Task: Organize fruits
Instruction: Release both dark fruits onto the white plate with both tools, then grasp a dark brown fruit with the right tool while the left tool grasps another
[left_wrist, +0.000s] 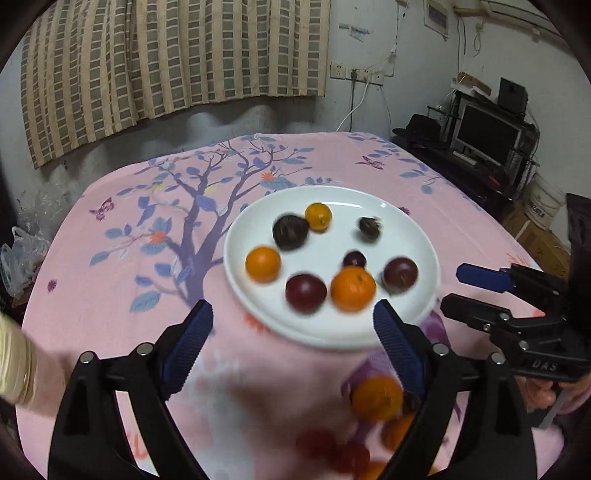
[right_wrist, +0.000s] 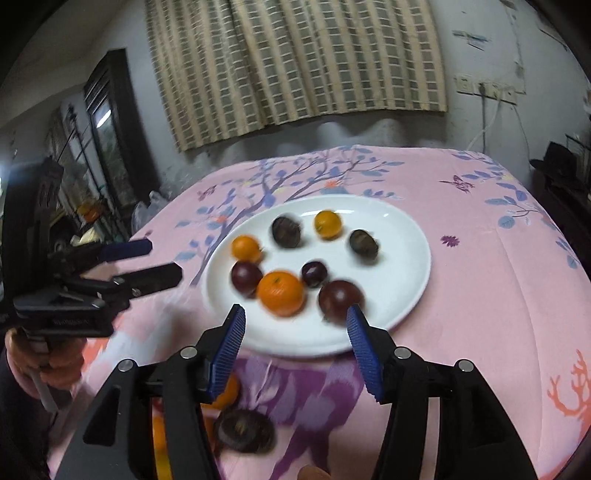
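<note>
fruit on a white plate (left_wrist: 413, 236), pink floral worktop (left_wrist: 110, 295).
left hand-held gripper (left_wrist: 293, 325) and right hand-held gripper (right_wrist: 295, 325) both spread, empty, at the plate's 6 o'clock rim.

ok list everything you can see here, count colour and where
plate: one, white, middle of the table
oranges: three, orange, on the plate
dark fruits: five, dark red to brownish, on the plate
loose fruits: several, orange and red, blurred, on the cloth in front of the plate
tablecloth: one, pink with a blue tree print
curtain: one, beige checked, on the back wall
monitor: one, black, far right
left gripper: black with blue pads, open, empty
right gripper: black with blue pads, open, empty
</note>
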